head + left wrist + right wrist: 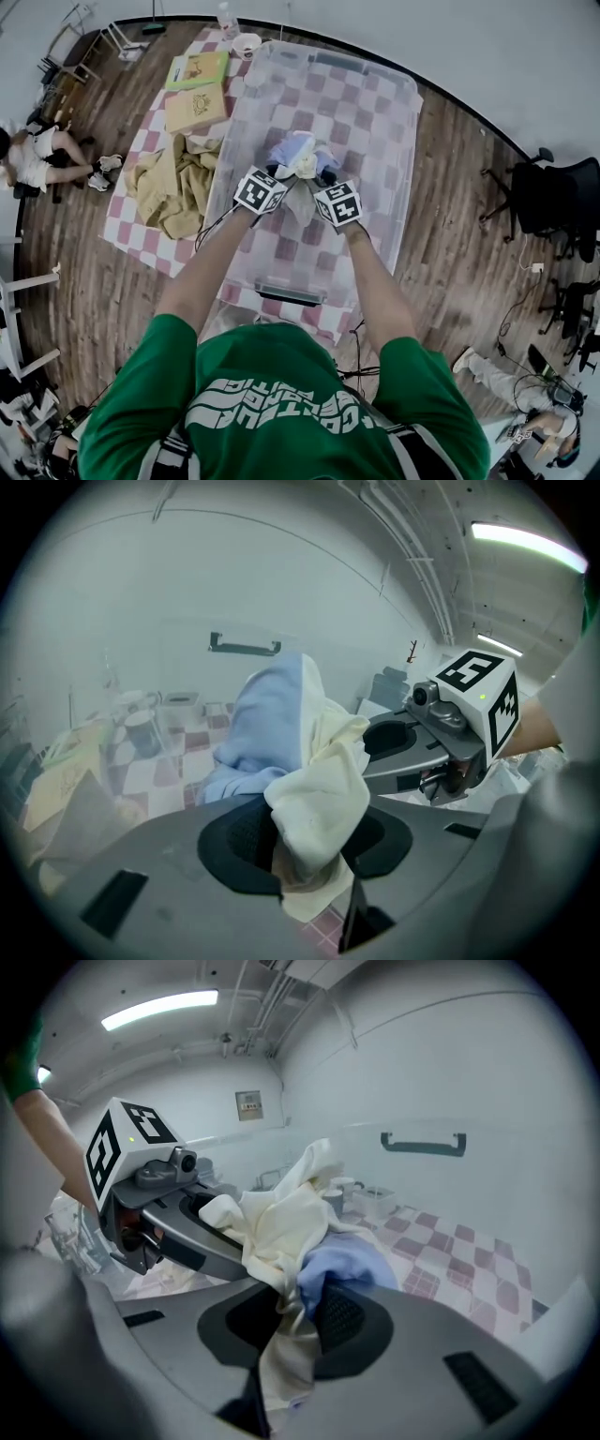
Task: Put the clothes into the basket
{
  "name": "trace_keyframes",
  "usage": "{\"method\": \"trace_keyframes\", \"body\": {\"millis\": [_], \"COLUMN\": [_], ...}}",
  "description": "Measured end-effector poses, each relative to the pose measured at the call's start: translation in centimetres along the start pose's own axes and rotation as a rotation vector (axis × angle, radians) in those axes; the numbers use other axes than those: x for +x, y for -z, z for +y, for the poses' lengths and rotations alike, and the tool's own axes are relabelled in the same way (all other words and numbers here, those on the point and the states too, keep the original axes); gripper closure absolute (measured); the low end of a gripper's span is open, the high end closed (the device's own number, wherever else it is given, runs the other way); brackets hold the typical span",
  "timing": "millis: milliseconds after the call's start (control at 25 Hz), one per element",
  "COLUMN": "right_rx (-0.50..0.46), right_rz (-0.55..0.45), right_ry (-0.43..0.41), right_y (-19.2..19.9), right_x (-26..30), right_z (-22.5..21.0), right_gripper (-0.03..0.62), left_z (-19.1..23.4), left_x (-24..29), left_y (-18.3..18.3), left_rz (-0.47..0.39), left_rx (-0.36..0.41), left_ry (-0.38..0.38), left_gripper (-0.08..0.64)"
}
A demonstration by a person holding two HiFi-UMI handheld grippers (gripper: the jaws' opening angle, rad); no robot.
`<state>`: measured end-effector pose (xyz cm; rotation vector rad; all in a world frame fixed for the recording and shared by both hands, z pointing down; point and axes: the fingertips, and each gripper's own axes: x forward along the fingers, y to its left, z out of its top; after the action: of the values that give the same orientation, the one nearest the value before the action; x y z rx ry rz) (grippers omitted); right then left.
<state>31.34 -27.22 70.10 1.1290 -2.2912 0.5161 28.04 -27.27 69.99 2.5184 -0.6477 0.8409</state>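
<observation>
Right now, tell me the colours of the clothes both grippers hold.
The clothes are cream and pale blue, clearest in the left gripper view.

My head camera looks steeply down over my own arms. The clear basket (375,122) fills the middle toward 12 o'clock, well below the camera. The camera on my left gripper (305,841) sits very near its jaws and faces the basket's far wall with the handle (244,648); there my right gripper (380,742) shows at 3 o'clock. The right gripper's camera faces the same wall, with the left gripper at 9 o'clock. All three views share the clothes (300,155).
</observation>
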Motion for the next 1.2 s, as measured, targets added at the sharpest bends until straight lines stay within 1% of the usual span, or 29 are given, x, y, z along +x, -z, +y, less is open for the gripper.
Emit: {"method": "trace_keyframes", "body": {"millis": [360,600,840,920,1000,1200], "right_rx": [0.102,0.142,0.15,0.149,0.152,0.167], "right_rz": [0.119,0.145,0.144,0.15,0.166,0.219], "right_ry": [-0.023,-0.033,-0.028,-0.025,-0.023,-0.027], "right_y": [5.2,7.3,7.1,7.0,6.9,7.0], "right_x": [3.7,4.9,4.7,4.5,4.3,3.2], "right_z": [-0.6,-0.5,-0.6,-0.6,-0.6,-1.0], "right_gripper": [0.509,0.509,0.508,0.506,0.484,0.375], "left_z": [1.3,1.5,1.5,1.4,1.3,1.2], "left_x": [3.8,5.1,5.0,4.9,4.6,3.6], "left_y": [4.6,6.4,6.2,6.1,6.1,5.9], "left_rz": [0.116,0.152,0.153,0.157,0.165,0.196], "left_rx": [-0.071,-0.075,-0.078,-0.071,-0.061,-0.059], "left_ry": [-0.002,-0.006,-0.009,-0.01,-0.018,-0.047], "left_gripper": [0.428,0.428,0.428,0.415,0.397,0.306]}}
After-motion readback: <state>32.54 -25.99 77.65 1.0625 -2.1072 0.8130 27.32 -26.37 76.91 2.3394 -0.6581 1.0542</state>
